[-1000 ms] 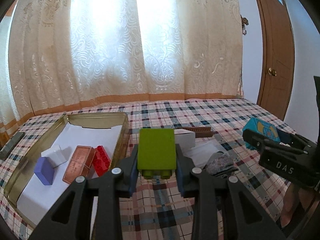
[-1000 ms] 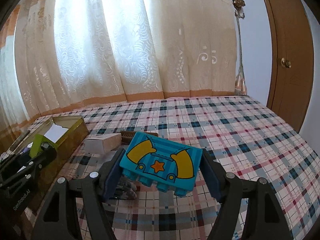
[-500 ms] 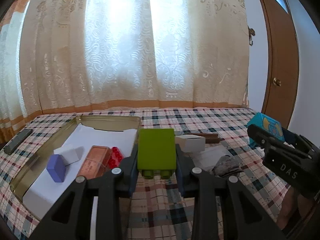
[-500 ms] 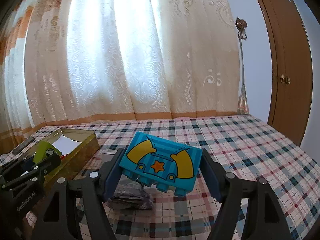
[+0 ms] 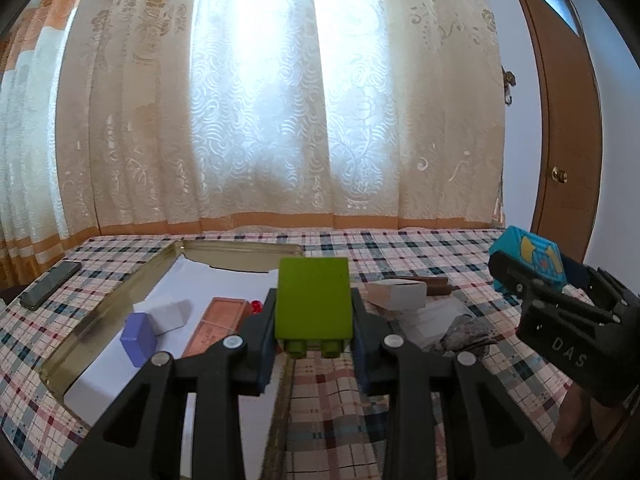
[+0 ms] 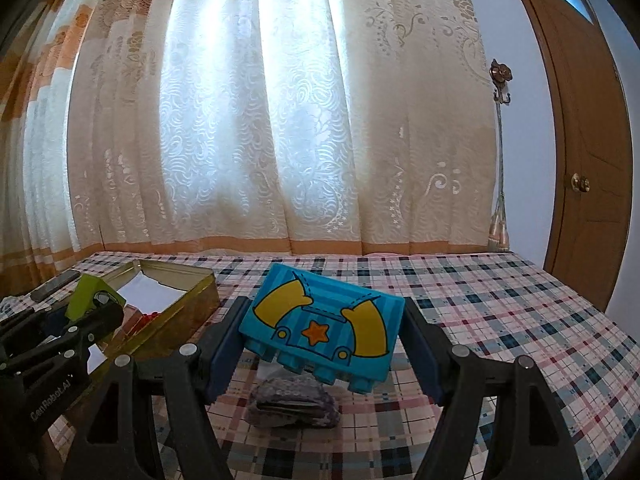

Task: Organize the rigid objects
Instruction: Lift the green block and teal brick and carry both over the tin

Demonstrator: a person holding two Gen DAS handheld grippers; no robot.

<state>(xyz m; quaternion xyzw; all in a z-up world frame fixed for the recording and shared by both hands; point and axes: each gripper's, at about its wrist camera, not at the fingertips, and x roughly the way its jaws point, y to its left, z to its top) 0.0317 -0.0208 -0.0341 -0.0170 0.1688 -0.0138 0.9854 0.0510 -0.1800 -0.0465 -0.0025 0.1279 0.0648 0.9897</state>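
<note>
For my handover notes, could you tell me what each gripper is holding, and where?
The left gripper clamps the green block by its sides; the right gripper clamps the blue printed block by its ends.

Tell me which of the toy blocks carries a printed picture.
The blue block held in the right gripper: yellow sleeves and an orange star. The green block in the left gripper is plain.

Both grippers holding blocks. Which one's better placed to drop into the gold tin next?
Left, likely. The left gripper holds the green block right at the gold tin, near its right wall. The right gripper, holding the blue block, sits further right, over the grey pouch.
</note>
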